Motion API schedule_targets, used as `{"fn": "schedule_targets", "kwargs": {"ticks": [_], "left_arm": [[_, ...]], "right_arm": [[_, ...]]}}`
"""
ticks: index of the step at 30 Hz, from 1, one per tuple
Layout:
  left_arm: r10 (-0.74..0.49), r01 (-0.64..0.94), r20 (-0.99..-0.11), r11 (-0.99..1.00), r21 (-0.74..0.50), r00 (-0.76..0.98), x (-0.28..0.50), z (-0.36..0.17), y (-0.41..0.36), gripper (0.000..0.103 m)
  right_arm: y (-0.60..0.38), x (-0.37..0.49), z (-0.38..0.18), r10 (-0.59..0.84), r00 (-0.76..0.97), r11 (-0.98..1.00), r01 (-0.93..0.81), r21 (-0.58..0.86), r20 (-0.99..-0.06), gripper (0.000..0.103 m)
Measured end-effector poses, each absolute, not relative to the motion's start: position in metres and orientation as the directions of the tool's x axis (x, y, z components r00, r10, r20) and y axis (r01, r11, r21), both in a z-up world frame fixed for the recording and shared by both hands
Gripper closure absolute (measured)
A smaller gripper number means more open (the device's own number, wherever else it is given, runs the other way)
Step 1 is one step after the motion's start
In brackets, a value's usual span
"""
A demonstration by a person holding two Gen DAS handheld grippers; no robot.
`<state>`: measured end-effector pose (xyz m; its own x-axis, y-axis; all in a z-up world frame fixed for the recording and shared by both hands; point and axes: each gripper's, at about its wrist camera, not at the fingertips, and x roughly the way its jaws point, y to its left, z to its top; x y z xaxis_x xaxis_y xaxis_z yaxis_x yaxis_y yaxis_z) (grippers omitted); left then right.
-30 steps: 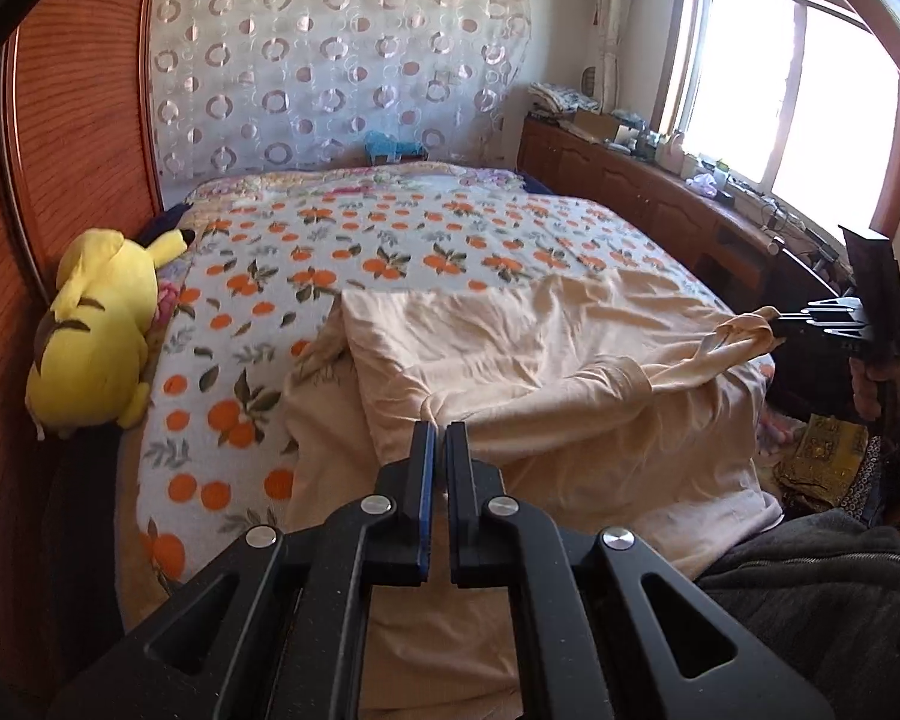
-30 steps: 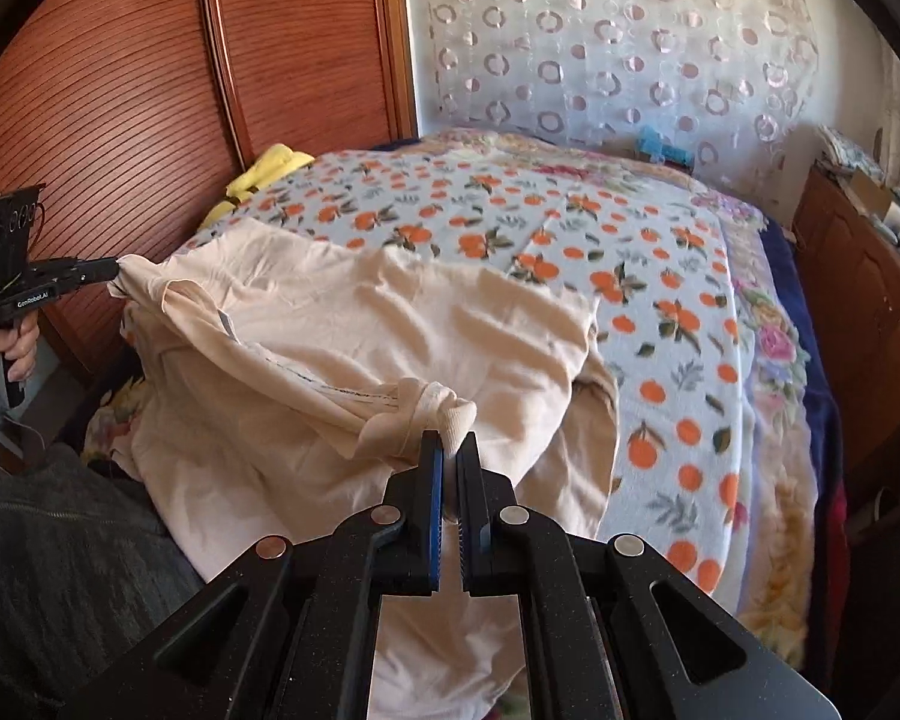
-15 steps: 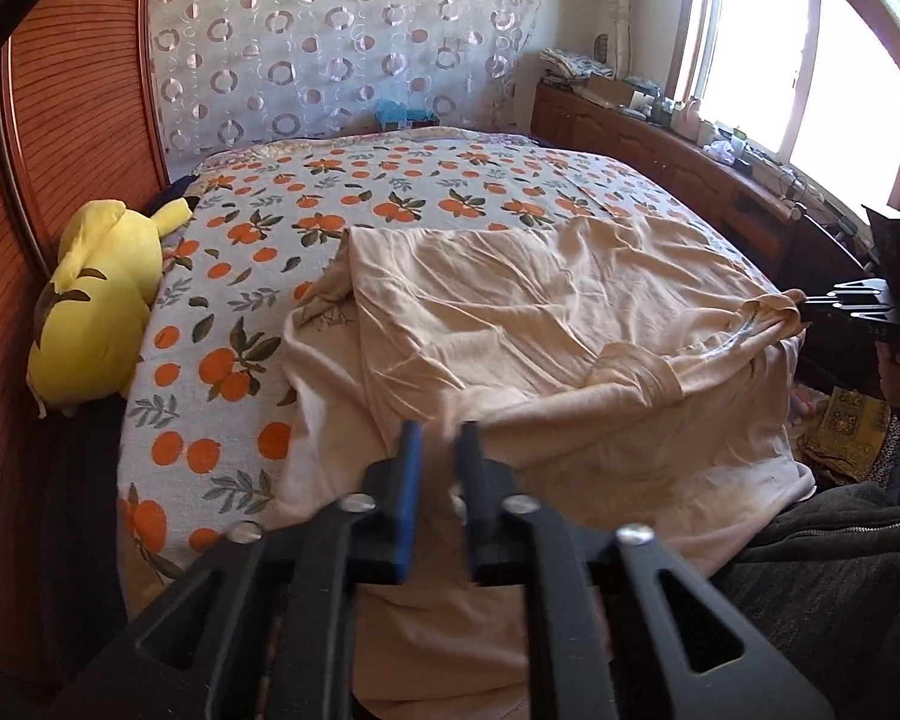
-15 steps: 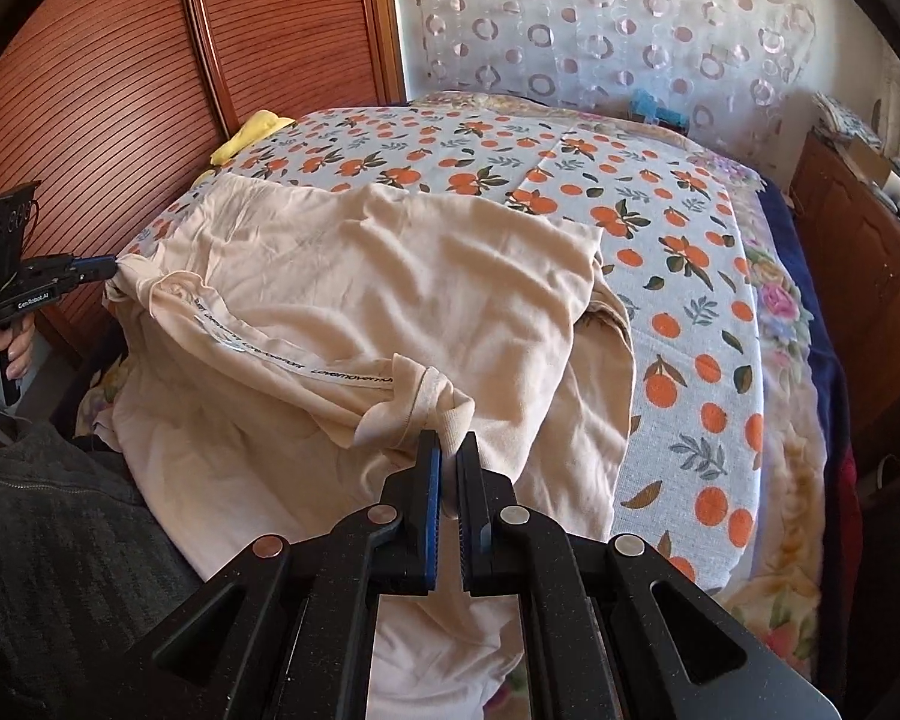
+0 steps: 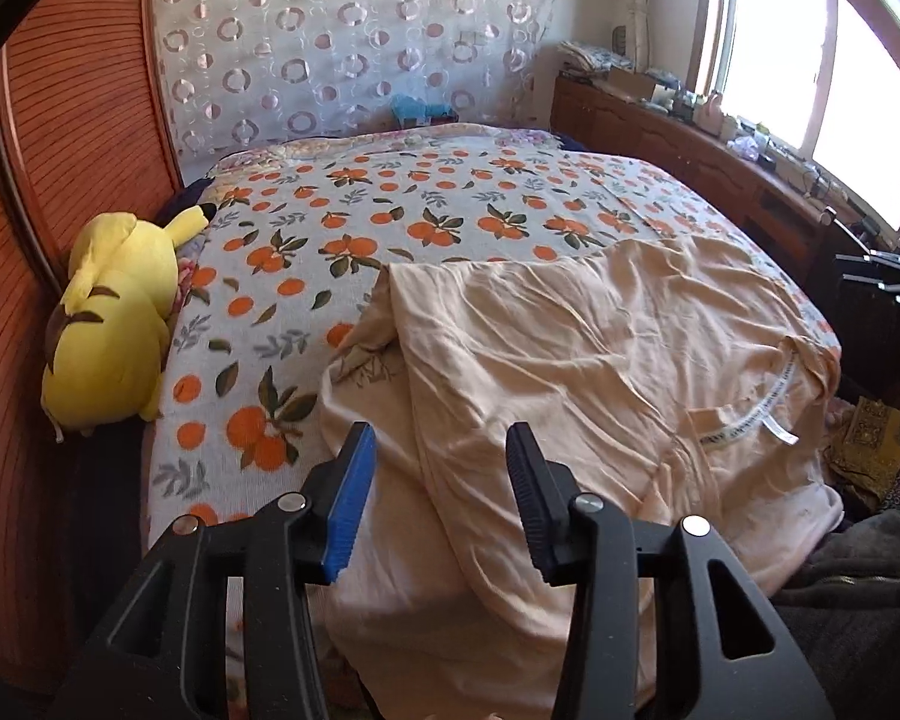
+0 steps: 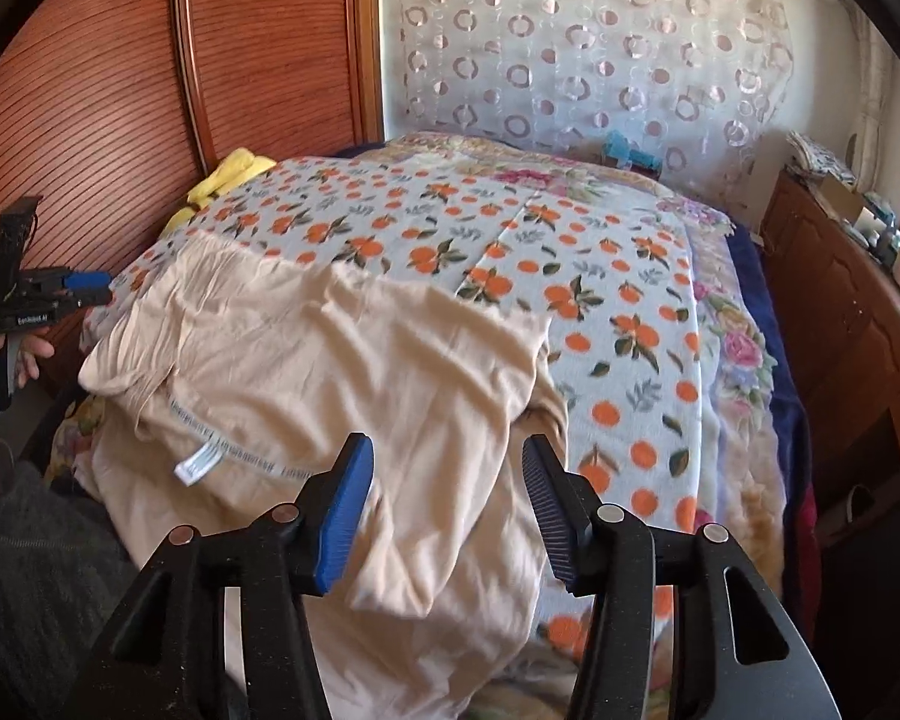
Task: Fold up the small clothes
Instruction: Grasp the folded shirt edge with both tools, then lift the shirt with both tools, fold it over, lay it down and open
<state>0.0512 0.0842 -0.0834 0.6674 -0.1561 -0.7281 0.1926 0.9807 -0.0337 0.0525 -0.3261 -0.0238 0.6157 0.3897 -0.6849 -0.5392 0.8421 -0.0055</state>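
Note:
A pale peach garment [image 5: 570, 372] lies rumpled on the near part of the bed, folded over itself, with a neck seam and white label [image 5: 777, 432] showing. It also shows in the right wrist view [image 6: 342, 378], hanging over the bed's near edge. My left gripper [image 5: 438, 450] is open and empty just above the cloth's near edge. My right gripper [image 6: 447, 462] is open and empty above the cloth. Each gripper shows in the other's view, the right one [image 5: 870, 276] and the left one [image 6: 84, 288], both off the cloth.
The bed carries an orange-print blanket [image 5: 426, 222]. A yellow plush toy [image 5: 114, 324] lies at its left edge against the wooden wardrobe [image 5: 72, 120]. A wooden sideboard [image 5: 720, 162] with clutter runs under the window. The person's dark clothing [image 6: 36, 570] is near.
Both grippers have opened and let go of the garment. The cloth has dropped and lies spread on the bed. Both grippers have drawn back from it.

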Motion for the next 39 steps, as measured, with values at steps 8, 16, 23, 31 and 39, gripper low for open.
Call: {"fn": "schedule_targets", "kwargs": {"ticks": [8,16,23,31,39], "left_arm": [[-0.167,0.193,-0.725,0.98,-0.048,0.668,0.104,-0.084,0.087,0.035],[-0.133,0.149,-0.762,0.988,-0.048,0.634,0.145,-0.101,0.1,0.034],[-0.178,0.14,-0.783,0.983,-0.117,0.596,0.167,-0.115,0.107,0.035],[-0.203,0.181,-0.777,0.977,-0.116,0.596,0.165,-0.118,0.095,0.054],[-0.25,0.246,-0.764,0.961,-0.124,0.595,0.152,-0.109,0.078,0.094]], "right_arm": [[-0.306,0.113,-0.059,0.375,0.621,0.862,-0.506,0.013,-0.688,0.043],[-0.294,0.157,-0.084,0.33,0.603,0.884,-0.467,0.014,-0.726,0.04],[-0.298,0.178,-0.091,0.344,0.579,0.893,-0.446,0.066,-0.739,0.039],[-0.294,0.193,-0.102,0.383,0.575,0.878,-0.471,0.09,-0.723,0.037],[-0.28,0.173,-0.107,0.433,0.555,0.842,-0.531,0.099,-0.71,0.091]]}}
